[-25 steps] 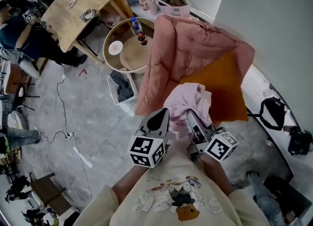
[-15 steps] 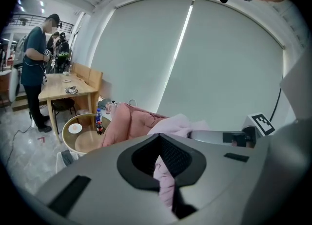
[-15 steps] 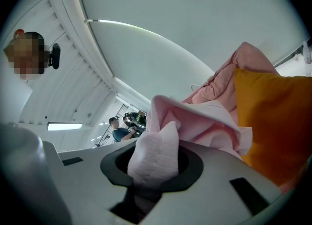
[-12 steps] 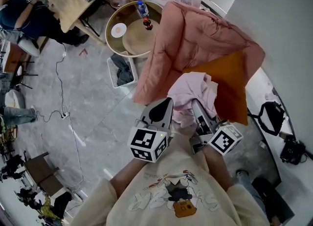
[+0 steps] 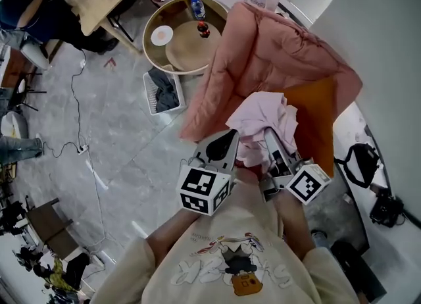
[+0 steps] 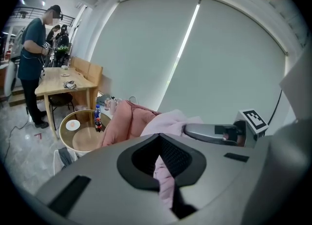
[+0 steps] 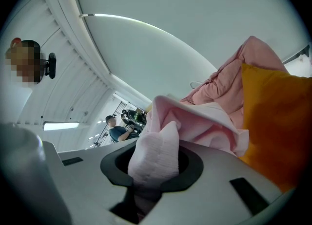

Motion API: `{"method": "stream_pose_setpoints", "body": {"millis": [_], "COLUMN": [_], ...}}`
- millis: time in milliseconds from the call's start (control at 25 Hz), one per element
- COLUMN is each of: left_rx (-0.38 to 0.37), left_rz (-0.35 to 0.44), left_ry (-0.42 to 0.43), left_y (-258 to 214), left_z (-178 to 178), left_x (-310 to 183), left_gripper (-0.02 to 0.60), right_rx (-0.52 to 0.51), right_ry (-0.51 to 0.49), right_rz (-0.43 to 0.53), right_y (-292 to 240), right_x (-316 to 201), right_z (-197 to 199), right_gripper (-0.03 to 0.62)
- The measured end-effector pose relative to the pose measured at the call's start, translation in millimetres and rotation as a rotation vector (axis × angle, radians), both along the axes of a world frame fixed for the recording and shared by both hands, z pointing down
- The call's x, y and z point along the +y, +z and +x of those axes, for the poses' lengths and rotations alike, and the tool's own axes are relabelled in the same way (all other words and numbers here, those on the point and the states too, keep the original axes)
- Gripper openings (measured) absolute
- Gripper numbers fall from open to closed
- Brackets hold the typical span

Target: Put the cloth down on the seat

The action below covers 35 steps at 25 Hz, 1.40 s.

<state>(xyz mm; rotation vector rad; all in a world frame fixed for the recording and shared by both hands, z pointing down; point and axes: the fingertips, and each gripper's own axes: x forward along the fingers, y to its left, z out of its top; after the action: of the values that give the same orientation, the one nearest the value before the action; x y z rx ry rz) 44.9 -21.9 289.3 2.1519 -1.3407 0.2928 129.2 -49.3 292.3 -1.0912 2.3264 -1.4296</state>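
I hold a crumpled pale pink cloth [image 5: 262,120] with both grippers, above the front edge of the seat's orange cushion [image 5: 317,115]. My left gripper [image 5: 225,139] is shut on the cloth's left part, and a fold of the cloth [image 6: 164,182] runs down between its jaws. On the cloth's right part my right gripper [image 5: 270,137] is shut, with a ribbed pink fold [image 7: 153,158] bunched in its jaws. The orange cushion [image 7: 278,121] fills the right of the right gripper view. A salmon padded quilt [image 5: 263,49] covers the seat beyond the cloth.
A round wooden table [image 5: 181,46] with two bottles [image 5: 198,8] and a small plate stands left of the seat. A white basket of dark clothes [image 5: 161,93] sits on the grey floor. A person [image 6: 34,58] stands by a wooden table [image 6: 58,80]. Bags lie at the right.
Both grippers have carried the pink cloth forward over the seat, further onto the orange cushion's edge. Their hold on the cloth looks unchanged.
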Motion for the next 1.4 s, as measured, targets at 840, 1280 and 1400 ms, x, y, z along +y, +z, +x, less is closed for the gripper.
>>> {"method": "stream_pose_setpoints", "body": {"millis": [840,1280,1400], "left_rx": [0.017,0.03,0.032], "left_rz": [-0.117,-0.152,-0.145], "left_ry": [0.084,0.159,0.183], "left_y": [88,152,161], "left_z": [-31,-17,-18], "left_x": [-86,-120,-125], "left_gripper": [0.005,0.005,0.005], "right_rx": [0.045,0.09,0.093], "right_ry": [0.114,0.179,0.208], "right_rz": [-0.083,-0.123,-0.134], "right_y": [74,146,157], "right_x": [-100,-144,-150], "right_z": [-19,-5,-4], "right_gripper": [0.103,0.103,0.104]}}
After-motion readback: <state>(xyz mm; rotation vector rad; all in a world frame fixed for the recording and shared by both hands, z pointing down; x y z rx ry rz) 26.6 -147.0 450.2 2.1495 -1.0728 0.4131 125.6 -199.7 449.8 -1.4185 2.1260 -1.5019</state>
